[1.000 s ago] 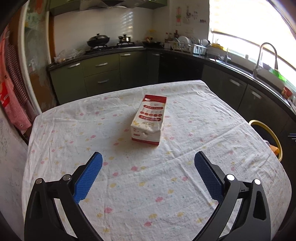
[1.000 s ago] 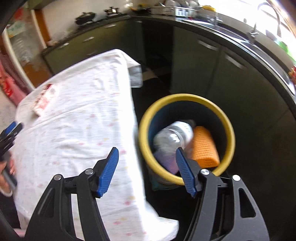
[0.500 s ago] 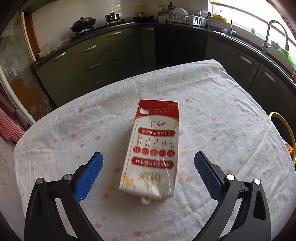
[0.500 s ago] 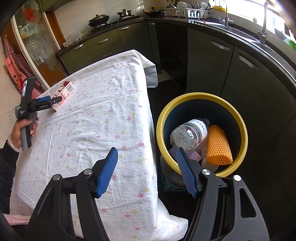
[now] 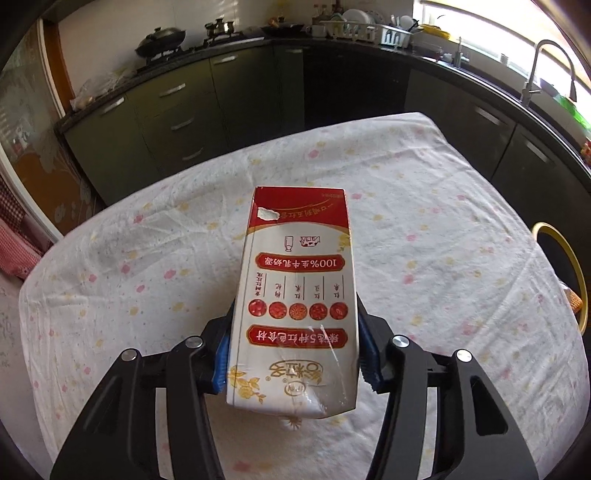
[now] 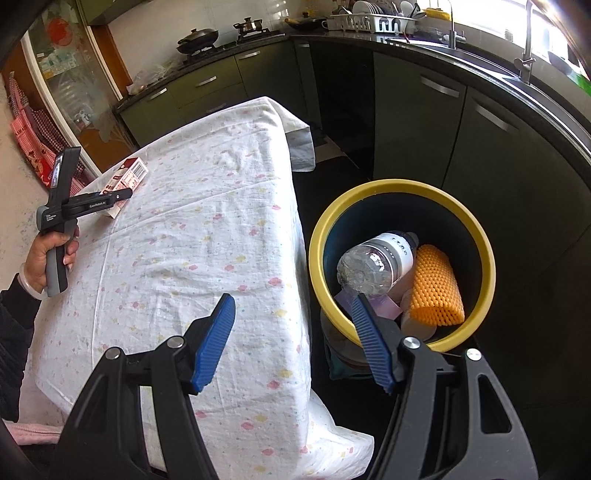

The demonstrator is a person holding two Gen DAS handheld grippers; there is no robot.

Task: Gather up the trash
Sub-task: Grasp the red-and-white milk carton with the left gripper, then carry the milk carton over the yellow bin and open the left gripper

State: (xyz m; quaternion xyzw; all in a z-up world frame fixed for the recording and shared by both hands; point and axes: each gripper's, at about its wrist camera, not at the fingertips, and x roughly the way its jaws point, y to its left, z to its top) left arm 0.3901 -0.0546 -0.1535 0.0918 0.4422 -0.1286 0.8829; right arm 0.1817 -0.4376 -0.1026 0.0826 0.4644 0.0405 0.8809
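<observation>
Kitchen table (image 5: 424, 236), one carton (image 5: 297, 295), one bin (image 6: 400, 258)

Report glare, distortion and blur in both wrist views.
Left wrist view: window blown out at top right, counter line bowed by the fisheye, carton print sharp. Right wrist view: glare at the top right corner, black corners, bin contents crisp.

Your carton (image 5: 295, 302) looks like glossy coated paper, creased and shiny near its lower end. The cloth (image 5: 424, 229) over the surface is thin, matt, wrinkled cotton-like fabric. Your fingers (image 6: 216, 334) carry ribbed blue pads, probably rubber, on matt black plastic frames. The bin (image 6: 476, 236) has a smooth yellow plastic rim; inside lie a clear crinkled plastic bottle (image 6: 373, 264) and bumpy orange foam netting (image 6: 436, 291).
</observation>
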